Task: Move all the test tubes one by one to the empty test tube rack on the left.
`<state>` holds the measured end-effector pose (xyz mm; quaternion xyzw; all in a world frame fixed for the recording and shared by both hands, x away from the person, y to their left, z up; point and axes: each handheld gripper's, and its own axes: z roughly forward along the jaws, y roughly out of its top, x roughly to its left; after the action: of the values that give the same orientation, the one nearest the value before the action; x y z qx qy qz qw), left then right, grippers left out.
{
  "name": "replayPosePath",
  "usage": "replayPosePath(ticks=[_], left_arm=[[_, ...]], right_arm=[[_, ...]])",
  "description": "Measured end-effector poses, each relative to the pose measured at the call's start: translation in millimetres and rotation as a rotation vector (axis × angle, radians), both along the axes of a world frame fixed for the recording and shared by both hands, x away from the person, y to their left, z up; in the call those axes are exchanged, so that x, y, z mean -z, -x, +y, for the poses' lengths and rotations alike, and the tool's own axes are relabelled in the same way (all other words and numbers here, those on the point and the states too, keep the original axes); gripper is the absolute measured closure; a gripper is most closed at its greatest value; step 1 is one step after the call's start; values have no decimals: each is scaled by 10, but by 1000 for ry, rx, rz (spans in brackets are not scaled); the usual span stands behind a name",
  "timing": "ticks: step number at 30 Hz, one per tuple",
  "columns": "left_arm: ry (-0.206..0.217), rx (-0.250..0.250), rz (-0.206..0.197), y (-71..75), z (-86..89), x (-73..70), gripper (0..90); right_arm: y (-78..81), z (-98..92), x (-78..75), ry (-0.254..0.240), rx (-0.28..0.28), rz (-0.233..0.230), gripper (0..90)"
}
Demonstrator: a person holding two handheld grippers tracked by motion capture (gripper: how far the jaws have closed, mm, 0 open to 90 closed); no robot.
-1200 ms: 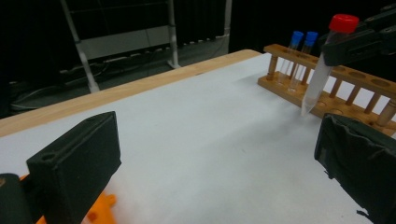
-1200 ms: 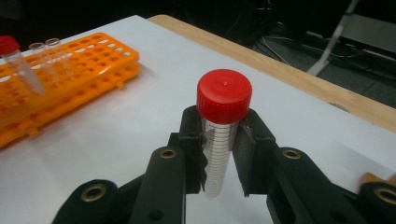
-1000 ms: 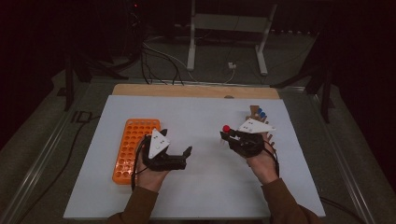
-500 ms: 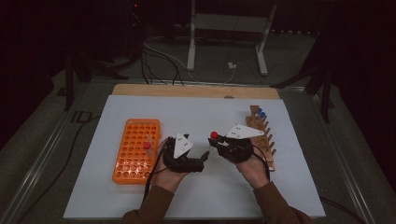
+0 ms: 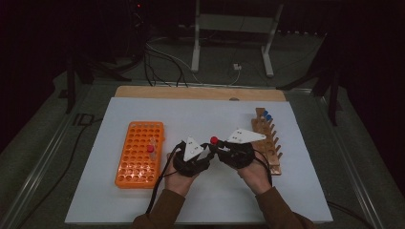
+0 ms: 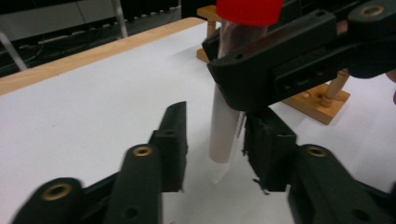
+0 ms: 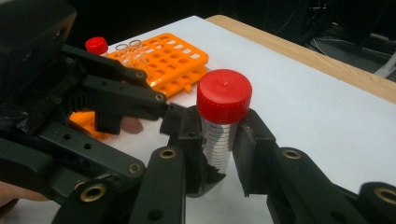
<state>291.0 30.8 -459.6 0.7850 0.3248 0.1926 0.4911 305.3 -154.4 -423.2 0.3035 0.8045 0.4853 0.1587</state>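
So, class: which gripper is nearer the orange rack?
Left. The left gripper sits just right of the orange rack, its jaws having just been closing around the lower tube. The right gripper, shut on the tube, lies farther right.

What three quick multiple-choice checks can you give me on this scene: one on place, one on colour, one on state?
1. In the high view, where does the orange rack lie relative to the held tube?
A. To its left. B. To its right. C. Directly beneath it.
2. What colour is the cap of the tube?
A. Blue. B. Red. C. Green.
3. How does the right gripper stand?
A. Wide open, nothing held. B. Shut on the orange rack. C. Shut on the tube.
Key: 1 A, the rack lies at picture left of the tube; 2 B, the cap is plainly red; 3 C, both pads press the tube's sides below the cap.
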Motion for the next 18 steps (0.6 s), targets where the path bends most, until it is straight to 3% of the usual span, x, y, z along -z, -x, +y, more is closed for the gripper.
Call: replayPosePath(ticks=[5, 8, 13, 18], left_arm=[[7, 15, 5, 2, -11, 7, 726], [6, 16, 6, 1, -9, 9, 737], [10, 2, 12, -9, 29, 19, 742], [16, -20, 25, -15, 119, 47, 744]], right_arm=[[-4, 4, 11, -1, 0, 5, 744], [-10, 0, 15, -5, 3, 10, 730], [-17, -48, 17, -32, 0, 11, 560], [-24, -121, 9, -43, 31, 5, 383]])
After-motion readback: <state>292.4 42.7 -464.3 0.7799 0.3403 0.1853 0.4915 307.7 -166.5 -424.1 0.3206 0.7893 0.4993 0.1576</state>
